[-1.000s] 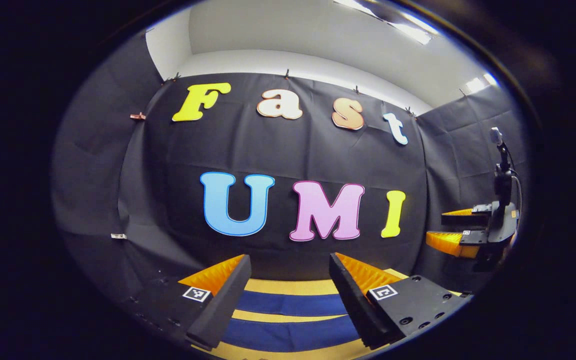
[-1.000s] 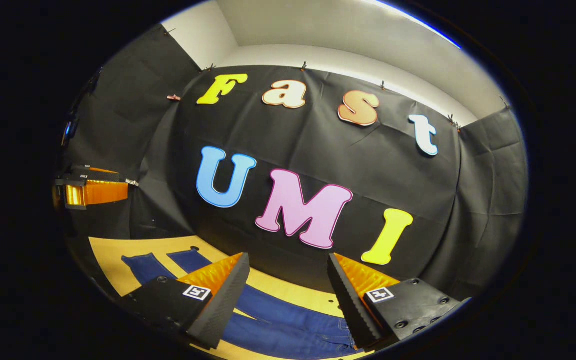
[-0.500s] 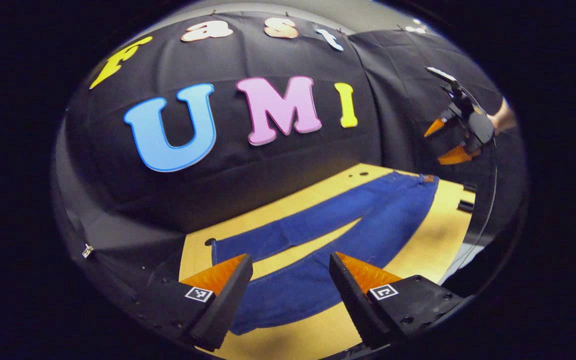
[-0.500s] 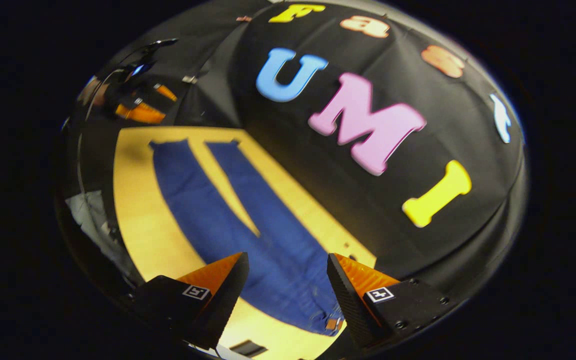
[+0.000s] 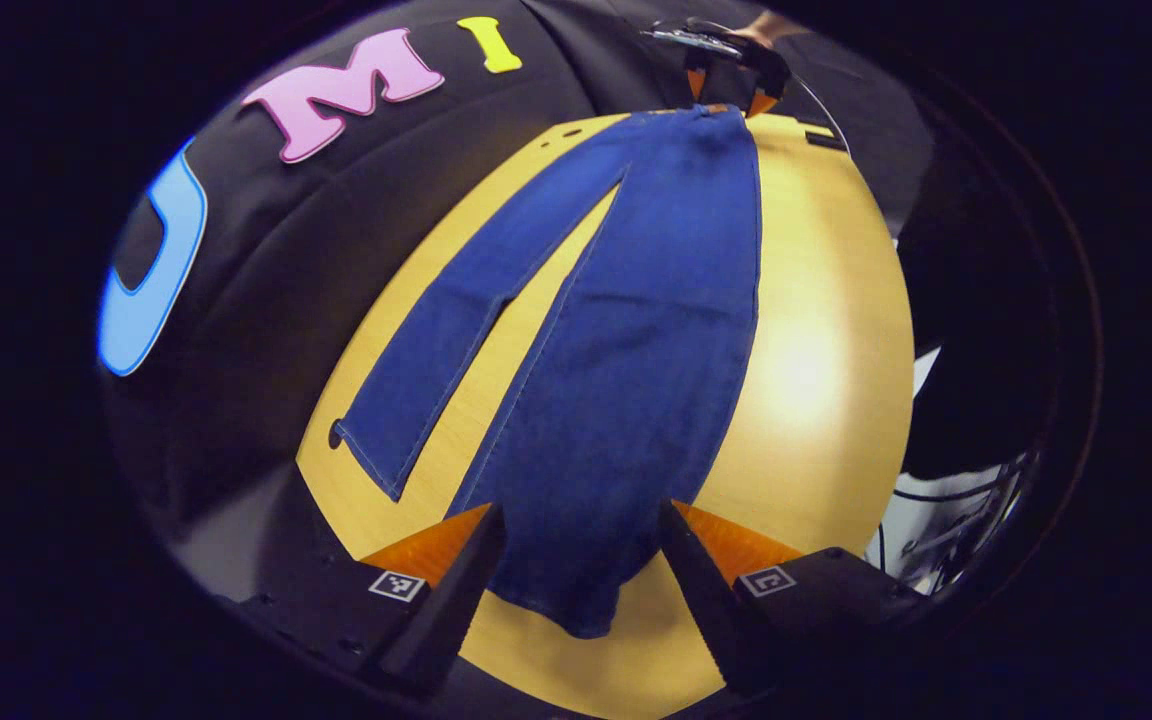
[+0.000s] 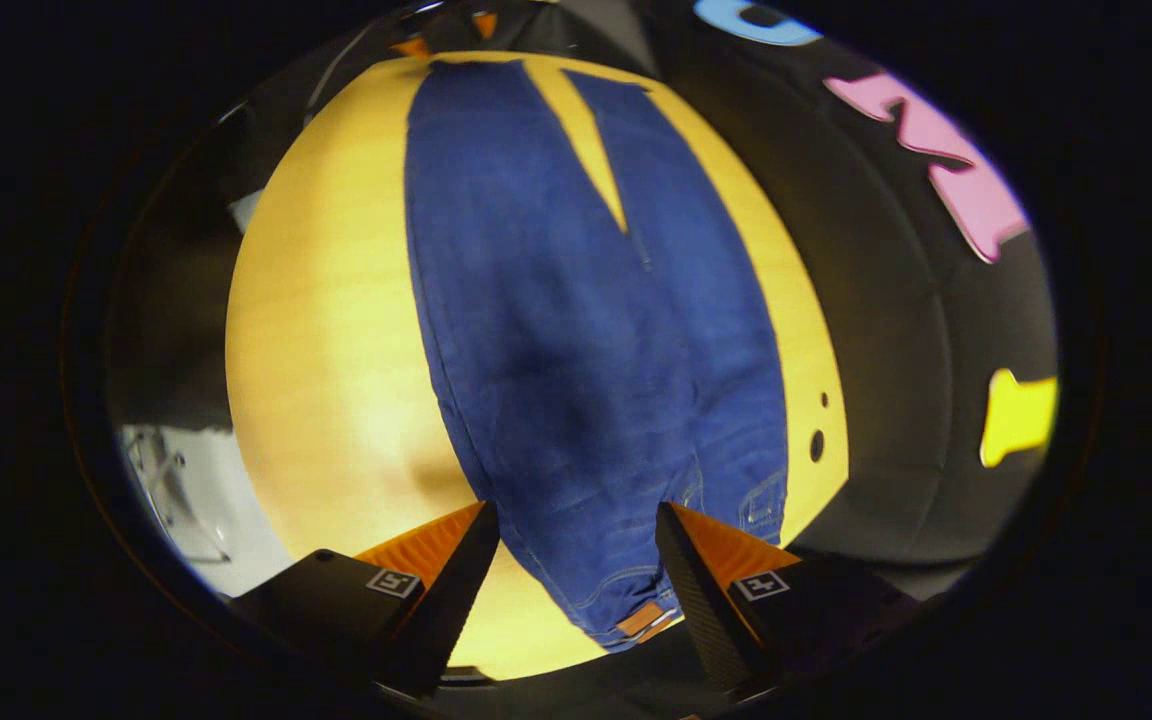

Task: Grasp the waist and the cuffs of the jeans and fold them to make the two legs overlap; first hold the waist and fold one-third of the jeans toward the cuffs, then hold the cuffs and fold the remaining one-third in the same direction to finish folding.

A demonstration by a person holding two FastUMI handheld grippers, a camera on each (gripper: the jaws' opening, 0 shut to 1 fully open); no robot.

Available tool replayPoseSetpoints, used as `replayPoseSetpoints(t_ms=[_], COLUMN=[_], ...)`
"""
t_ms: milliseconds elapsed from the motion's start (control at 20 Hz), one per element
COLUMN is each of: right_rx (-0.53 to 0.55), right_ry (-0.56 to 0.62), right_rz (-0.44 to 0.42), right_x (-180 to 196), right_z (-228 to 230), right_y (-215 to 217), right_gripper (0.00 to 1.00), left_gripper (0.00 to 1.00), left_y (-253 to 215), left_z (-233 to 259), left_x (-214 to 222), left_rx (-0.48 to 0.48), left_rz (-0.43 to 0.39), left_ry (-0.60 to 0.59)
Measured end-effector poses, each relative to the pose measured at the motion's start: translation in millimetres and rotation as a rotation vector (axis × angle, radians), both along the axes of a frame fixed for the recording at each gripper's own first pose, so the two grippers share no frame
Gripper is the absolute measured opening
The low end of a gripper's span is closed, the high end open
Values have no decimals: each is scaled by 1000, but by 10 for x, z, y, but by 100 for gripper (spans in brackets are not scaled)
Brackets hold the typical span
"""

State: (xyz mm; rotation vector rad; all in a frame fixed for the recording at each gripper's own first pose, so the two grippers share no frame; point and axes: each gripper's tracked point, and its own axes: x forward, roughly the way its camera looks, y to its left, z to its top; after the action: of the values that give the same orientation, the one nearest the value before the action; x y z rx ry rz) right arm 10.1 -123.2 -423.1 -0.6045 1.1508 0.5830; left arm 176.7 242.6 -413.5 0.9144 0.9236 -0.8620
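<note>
The jeans [image 5: 626, 330] lie flat on the desk [image 5: 816, 360], legs slightly spread. The left claw [image 5: 581, 560] hovers with fingers apart above the near-leg cuff. The right claw [image 6: 576, 560] hovers with fingers apart above the waist.

The jeans [image 5: 626, 330] were matt blue denim cloth with a visible weave, paler stitched seams, and a small tan patch at the waist [image 6: 641, 618]. The worktop [image 5: 816, 360] looked like pale, smooth wood with a soft sheen under the light. The booth wall [image 5: 266, 250] was matt black cloth, faintly creased.
</note>
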Motion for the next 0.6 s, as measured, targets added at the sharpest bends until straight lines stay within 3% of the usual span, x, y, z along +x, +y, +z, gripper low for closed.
replayPoseSetpoints(t_ms=[200, 350, 600], right_rx=[25, 53, 27], right_ry=[125, 161, 181], right_rz=[27, 9, 3], right_x=[-139, -240, -381], right_z=[-351, -412, -485], right_y=[-179, -311, -610], right_gripper=[97, 97, 96], left_gripper=[98, 98, 98], left_y=[140, 152, 350], left_z=[-307, -494, -698], left_x=[62, -392, -473], left_rx=[135, 164, 247], left_rz=[-134, -244, -302], left_ry=[104, 243, 326])
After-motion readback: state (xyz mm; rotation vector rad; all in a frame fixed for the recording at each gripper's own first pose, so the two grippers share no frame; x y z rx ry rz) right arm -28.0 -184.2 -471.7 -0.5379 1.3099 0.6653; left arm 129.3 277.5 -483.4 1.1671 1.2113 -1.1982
